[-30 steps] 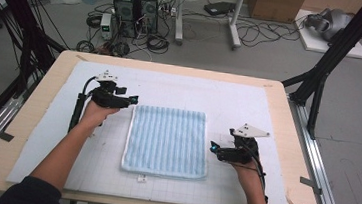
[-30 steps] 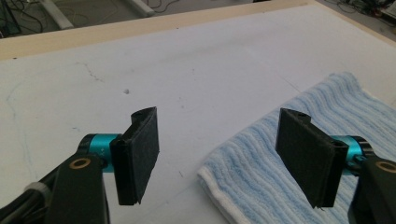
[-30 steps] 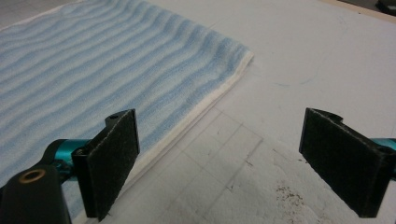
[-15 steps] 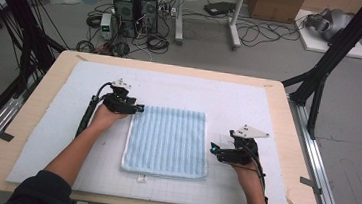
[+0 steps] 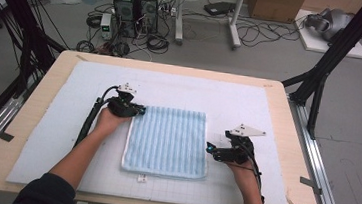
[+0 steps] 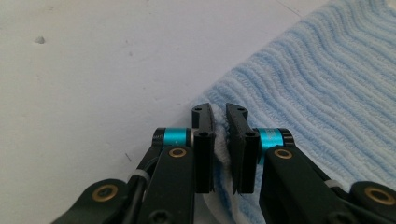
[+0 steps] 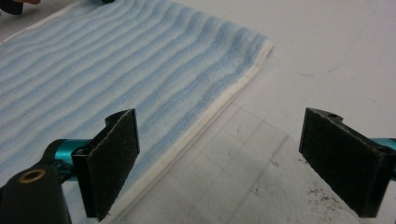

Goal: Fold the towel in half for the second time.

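White mat (image 5: 56, 120), left claw (image 6: 219, 123) pinching towel (image 5: 168, 140) corner

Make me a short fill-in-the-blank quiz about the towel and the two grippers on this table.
1. The left gripper is shut on a ____ of the towel.
2. The right gripper has its jaws wide ____.
3. The towel's ribbed face is light ____ in colour.
4. The towel lies flat on a white ____ that covers the wooden table.

Missing words: corner; open; blue; mat
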Tool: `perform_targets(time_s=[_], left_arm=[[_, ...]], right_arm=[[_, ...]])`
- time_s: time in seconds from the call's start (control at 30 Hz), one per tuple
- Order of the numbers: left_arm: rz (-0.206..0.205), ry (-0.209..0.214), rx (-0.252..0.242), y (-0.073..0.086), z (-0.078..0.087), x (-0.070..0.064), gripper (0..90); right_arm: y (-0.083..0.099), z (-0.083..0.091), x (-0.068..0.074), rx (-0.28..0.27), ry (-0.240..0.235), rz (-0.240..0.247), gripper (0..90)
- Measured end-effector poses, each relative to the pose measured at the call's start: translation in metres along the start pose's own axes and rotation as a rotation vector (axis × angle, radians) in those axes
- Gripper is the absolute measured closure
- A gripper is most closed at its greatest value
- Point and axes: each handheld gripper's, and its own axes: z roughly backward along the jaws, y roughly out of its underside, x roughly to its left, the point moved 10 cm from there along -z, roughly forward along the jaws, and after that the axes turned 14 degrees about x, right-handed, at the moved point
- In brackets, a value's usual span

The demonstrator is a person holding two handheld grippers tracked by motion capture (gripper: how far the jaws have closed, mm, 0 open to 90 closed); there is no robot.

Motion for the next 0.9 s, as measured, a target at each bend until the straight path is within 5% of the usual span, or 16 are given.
perform_targets(time_s=[0.17, 0.5, 0.6, 0.9], left_arm=[[0.041, 0.043, -0.029, 0.0, 0.001, 0.001, 82.7], [0.03, 0.067, -0.069, -0.006, 0.01, -0.004, 82.6], [0.023, 0.066, -0.075, -0.008, 0.012, -0.005, 82.6], [0.024, 0.068, -0.079, -0.008, 0.014, -0.005, 82.6]], right_arm=[[-0.009, -0.009, -0.001, 0.009, -0.001, -0.006, 11.4], [-0.055, -0.041, -0.016, 0.063, -0.008, 0.001, 11.5], [-0.062, -0.055, -0.023, 0.115, 0.014, 0.004, 12.0], [-0.077, -0.084, -0.034, 0.178, 0.012, -0.009, 40.8]])
